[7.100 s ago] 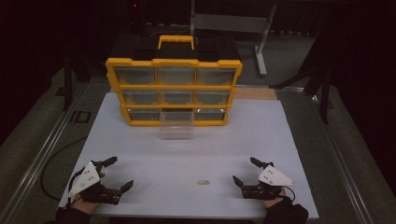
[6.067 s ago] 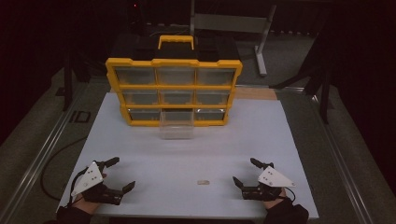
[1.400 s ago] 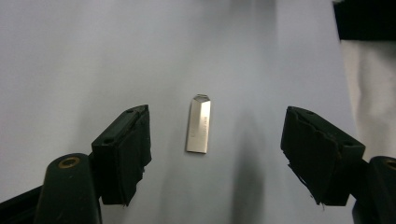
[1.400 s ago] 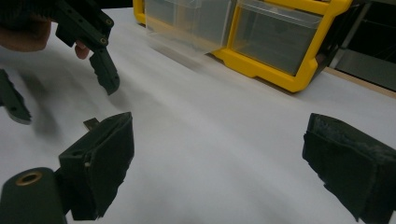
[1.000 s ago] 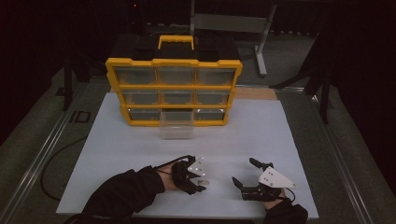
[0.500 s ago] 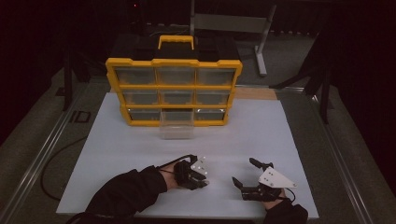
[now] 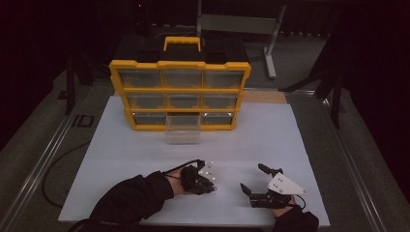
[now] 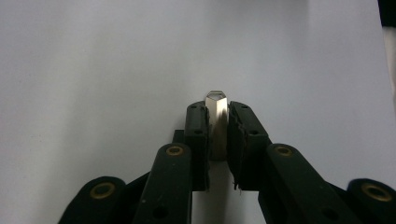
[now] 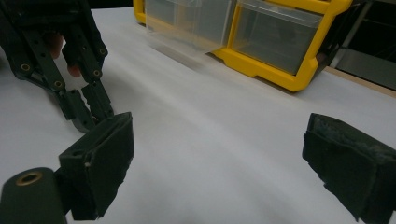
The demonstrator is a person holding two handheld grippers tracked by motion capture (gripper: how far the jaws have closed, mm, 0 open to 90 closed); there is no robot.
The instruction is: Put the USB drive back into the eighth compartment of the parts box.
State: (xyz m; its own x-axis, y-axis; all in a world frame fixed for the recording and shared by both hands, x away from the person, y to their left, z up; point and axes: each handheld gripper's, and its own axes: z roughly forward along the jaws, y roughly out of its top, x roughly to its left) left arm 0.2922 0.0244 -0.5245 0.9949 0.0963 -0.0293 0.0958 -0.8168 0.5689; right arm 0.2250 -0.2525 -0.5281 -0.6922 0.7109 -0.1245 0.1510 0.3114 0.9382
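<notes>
From the high view, a white board (image 7: 145,154) covers the table and ends in straight edges at the front and at both sides. A yellow drawer cabinet (image 7: 180,92) stands across its far part, and one clear drawer (image 7: 183,129) in the bottom row is pulled out over the board. Between that drawer and the front edge the board lies bare and wide. The left gripper (image 7: 207,180) sits low on the near middle of the board. The right gripper (image 7: 252,180) rests well apart from it on the right, close to the front edge.

In the left gripper view, a small metal piece (image 8: 217,112) stands between the pads (image 8: 197,135). The jaws have just been closing and now pinch it from both sides, its pointed end sticking out past their tips. Bare white board lies all around it.

In the right gripper view, the right gripper's jaws stand wide apart with nothing between them but board. The left gripper is at the upper left with its tips (image 9: 91,109) pressed together on the board, and the cabinet's corner lies farther off.
</notes>
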